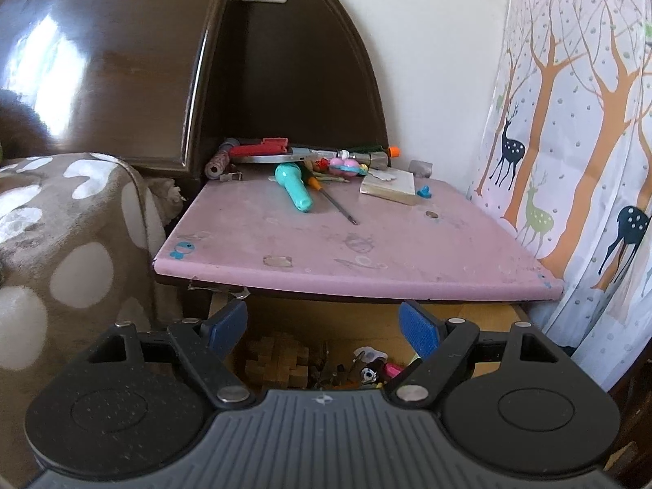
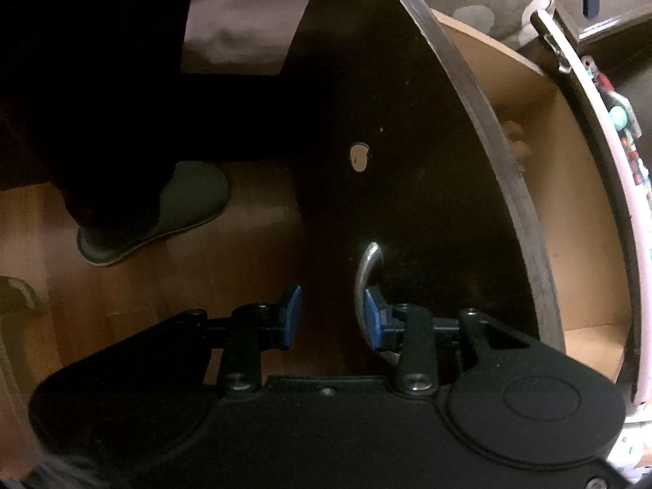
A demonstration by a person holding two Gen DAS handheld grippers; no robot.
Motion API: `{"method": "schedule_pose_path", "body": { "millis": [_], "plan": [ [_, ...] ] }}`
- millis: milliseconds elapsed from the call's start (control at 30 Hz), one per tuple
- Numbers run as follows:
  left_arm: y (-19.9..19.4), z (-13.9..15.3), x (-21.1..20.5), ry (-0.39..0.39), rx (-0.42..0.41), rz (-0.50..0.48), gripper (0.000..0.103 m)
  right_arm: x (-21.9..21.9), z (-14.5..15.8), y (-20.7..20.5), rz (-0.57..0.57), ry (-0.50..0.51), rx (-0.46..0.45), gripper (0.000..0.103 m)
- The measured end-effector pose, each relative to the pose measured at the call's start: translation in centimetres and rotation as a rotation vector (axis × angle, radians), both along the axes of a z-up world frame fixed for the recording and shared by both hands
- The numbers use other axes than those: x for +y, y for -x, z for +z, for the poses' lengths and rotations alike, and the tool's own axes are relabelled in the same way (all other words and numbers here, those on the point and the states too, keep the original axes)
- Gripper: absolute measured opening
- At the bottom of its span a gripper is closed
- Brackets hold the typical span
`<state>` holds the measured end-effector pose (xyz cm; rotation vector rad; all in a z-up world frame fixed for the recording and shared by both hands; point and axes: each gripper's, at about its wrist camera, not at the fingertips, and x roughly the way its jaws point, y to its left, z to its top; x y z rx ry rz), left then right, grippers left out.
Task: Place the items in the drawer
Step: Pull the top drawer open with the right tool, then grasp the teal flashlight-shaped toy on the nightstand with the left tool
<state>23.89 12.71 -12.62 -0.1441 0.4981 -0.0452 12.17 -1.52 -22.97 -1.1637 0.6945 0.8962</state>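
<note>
The drawer (image 1: 481, 313) under the pink nightstand top (image 1: 326, 252) stands open, with a wooden block puzzle (image 1: 281, 362) and small toys (image 1: 368, 368) inside. My left gripper (image 1: 324, 332) is open and empty above the drawer. On the top lie a teal toy microphone (image 1: 294, 187), a screwdriver (image 1: 332, 199), a white box (image 1: 389, 185) and a red toy (image 1: 261, 147). My right gripper (image 2: 332, 316) is open; its right finger (image 2: 373, 318) is at the metal handle (image 2: 364, 273) of the dark drawer front (image 2: 407, 163). The drawer's inside (image 2: 570, 224) shows to the right.
A spotted brown blanket (image 1: 61, 244) on a bed is at the left. A deer-print curtain (image 1: 570, 142) hangs at the right. A dark headboard (image 1: 102, 61) rises behind. A slippered foot (image 2: 163, 212) stands on the wooden floor (image 2: 122, 285) left of the drawer front.
</note>
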Motion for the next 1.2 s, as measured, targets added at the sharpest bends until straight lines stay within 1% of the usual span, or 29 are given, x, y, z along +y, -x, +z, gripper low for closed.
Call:
{"method": "schedule_pose_path", "body": {
  "millis": [133,233,267,333,367,433,467,533,667,867,1000,1067,1200],
  "plan": [
    [-0.4,-0.1,-0.8,-0.002,0.006,-0.004,0.083,-0.2,-0.2,0.2,-0.021,-0.033,-0.020,0.036],
    [-0.8,-0.2,-1.5,0.004,0.016,-0.011,0.083,0.0,-0.2,0.3,-0.028,-0.043,-0.029,0.039],
    [-0.9,-0.2,-1.7,0.007,0.017,-0.010,0.083,0.1,-0.2,0.3,-0.026,-0.045,-0.024,0.042],
    [-1.3,-0.3,-1.7,0.042,0.031,-0.015,0.083,0.0,-0.2,0.1,-0.021,-0.052,-0.007,0.042],
    [-1.6,-0.3,-1.7,0.062,0.043,-0.013,0.083,0.1,-0.6,0.0,-0.012,-0.053,0.000,0.042],
    [-2.3,-0.4,-1.8,0.094,0.069,0.009,0.083,0.4,-1.3,-0.1,0.006,-0.055,0.012,0.042],
    [-2.7,-0.3,-1.9,0.096,0.075,0.019,0.083,0.4,-1.3,-0.2,0.010,-0.057,0.015,0.041],
    [-3.7,0.0,-2.2,0.076,0.080,0.025,0.083,0.4,-1.1,-0.3,0.019,-0.062,0.020,0.041],
    [-7.0,1.0,-2.6,0.000,0.096,0.029,0.083,0.7,-1.7,0.1,0.030,-0.046,0.000,0.042],
    [-12.9,1.8,-2.3,-0.059,0.131,0.063,0.083,1.0,-2.0,0.6,0.008,-0.042,-0.008,0.048],
    [-16.7,2.5,-2.1,-0.114,0.134,0.071,0.083,1.0,-2.3,0.8,0.006,-0.045,-0.012,0.052],
    [-18.6,2.5,-2.3,-0.169,0.141,0.063,0.083,1.0,-2.4,0.9,0.008,-0.046,-0.014,0.052],
    [-21.9,2.1,-2.0,-0.195,0.169,0.075,0.083,0.9,-2.4,1.0,0.009,-0.047,-0.013,0.053]
  ]
}}
